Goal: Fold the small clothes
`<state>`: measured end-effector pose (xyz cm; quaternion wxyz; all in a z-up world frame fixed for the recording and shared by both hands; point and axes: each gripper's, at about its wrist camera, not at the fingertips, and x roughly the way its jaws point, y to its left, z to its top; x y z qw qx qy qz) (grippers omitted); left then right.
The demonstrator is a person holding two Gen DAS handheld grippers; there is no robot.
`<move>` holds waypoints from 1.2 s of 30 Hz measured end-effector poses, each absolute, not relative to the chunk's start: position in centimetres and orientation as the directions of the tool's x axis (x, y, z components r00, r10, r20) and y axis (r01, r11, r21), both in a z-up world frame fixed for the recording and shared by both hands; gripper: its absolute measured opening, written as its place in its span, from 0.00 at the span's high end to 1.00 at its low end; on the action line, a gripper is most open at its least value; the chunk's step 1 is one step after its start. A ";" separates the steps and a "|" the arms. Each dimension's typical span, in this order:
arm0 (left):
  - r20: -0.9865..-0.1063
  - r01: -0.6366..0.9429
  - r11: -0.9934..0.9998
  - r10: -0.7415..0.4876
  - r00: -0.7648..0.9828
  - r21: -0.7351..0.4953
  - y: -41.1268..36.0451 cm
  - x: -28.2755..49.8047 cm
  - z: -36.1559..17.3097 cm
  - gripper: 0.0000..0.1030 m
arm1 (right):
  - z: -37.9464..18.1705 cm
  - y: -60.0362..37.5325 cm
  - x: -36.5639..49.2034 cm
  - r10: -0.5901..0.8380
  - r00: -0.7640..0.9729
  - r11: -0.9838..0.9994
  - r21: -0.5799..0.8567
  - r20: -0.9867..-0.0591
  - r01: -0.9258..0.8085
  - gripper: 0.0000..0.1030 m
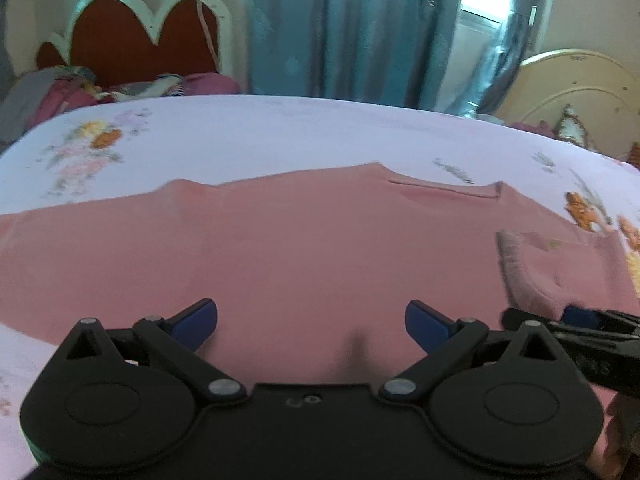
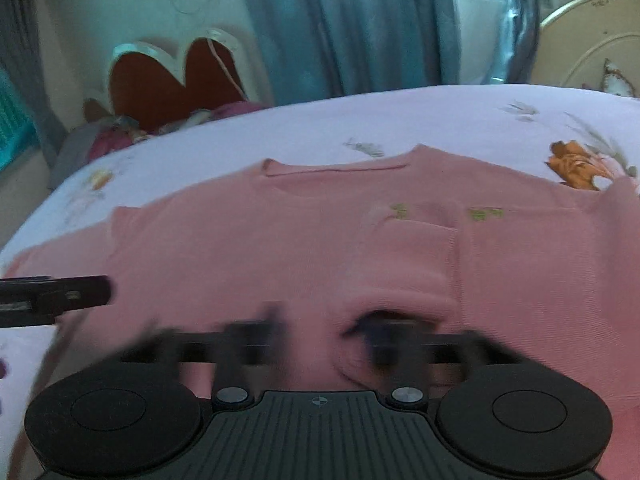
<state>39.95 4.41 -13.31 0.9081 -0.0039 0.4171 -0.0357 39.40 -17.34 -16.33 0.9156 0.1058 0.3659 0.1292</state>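
Left wrist view: pink top (image 1: 300,248) spread beneath open left tongs (image 1: 311,326)

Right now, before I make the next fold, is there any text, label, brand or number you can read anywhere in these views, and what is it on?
None can be read.
Pink top: small green marks on the chest, too blurred to tell whether they are letters.
Left gripper: a small embossed mark on its body, not legible.
Right gripper: only a crosshair symbol on its body, no text.
Cream headboard: a faint dark scribble near the top, unreadable.
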 end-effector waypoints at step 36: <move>-0.612 0.328 0.907 -0.421 0.670 -0.265 -4.4 43.2 -15.5 0.93 | -17.9 -34.0 31.6 -0.065 0.691 0.954 0.158 -0.720 0.254 0.30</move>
